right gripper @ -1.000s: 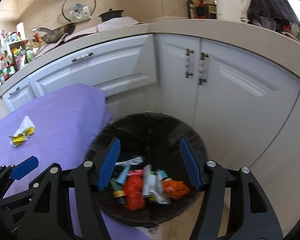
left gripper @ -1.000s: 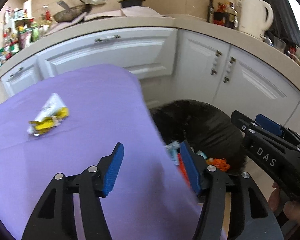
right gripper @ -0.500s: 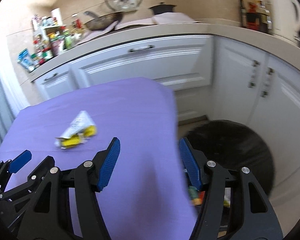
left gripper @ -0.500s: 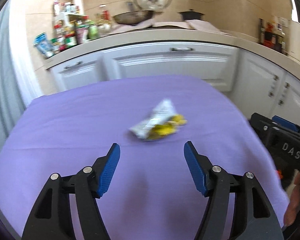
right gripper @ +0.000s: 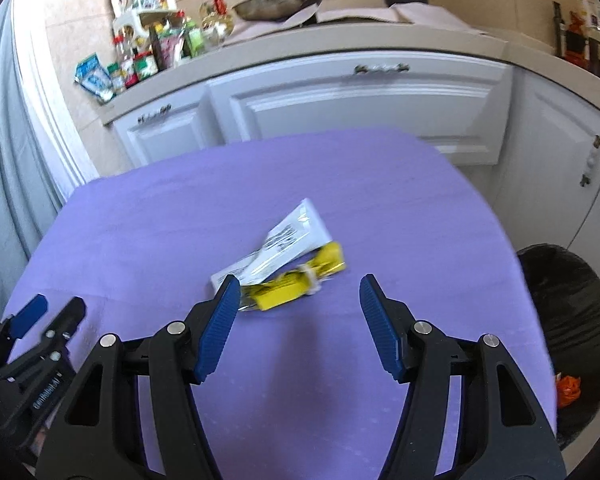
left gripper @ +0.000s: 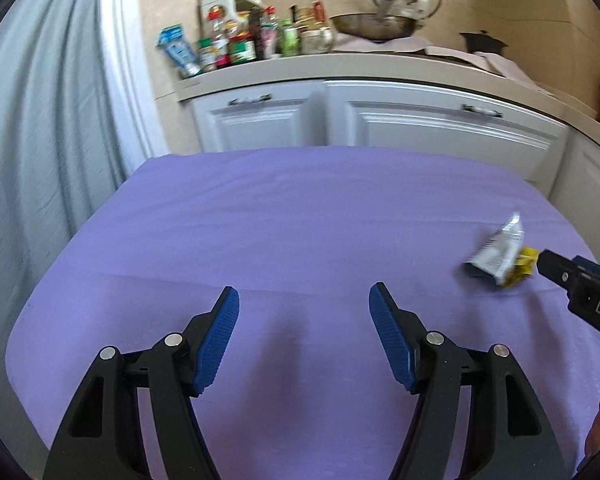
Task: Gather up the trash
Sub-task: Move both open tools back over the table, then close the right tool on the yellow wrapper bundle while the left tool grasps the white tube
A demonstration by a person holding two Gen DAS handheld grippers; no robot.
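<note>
Approach step: right hand-held gripper [right gripper: 294,312] spread empty just short of crumpled wrapper [right gripper: 284,256] on purple table [right gripper: 340,184], left hand-held gripper [left gripper: 304,326] spread, empty; next, advance, straddle, pinch, carry to bin [right gripper: 568,320].

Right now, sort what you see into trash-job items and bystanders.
Job:
- white and yellow wrapper lying on the purple tablecloth
- black trash bin beside the table
- right gripper, nearest the wrapper, empty

Bystanders:
- spice bottles
- wok
- black pot

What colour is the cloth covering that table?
Plain purple tablecloth, with no pattern; the right wrist view shows it best.
</note>
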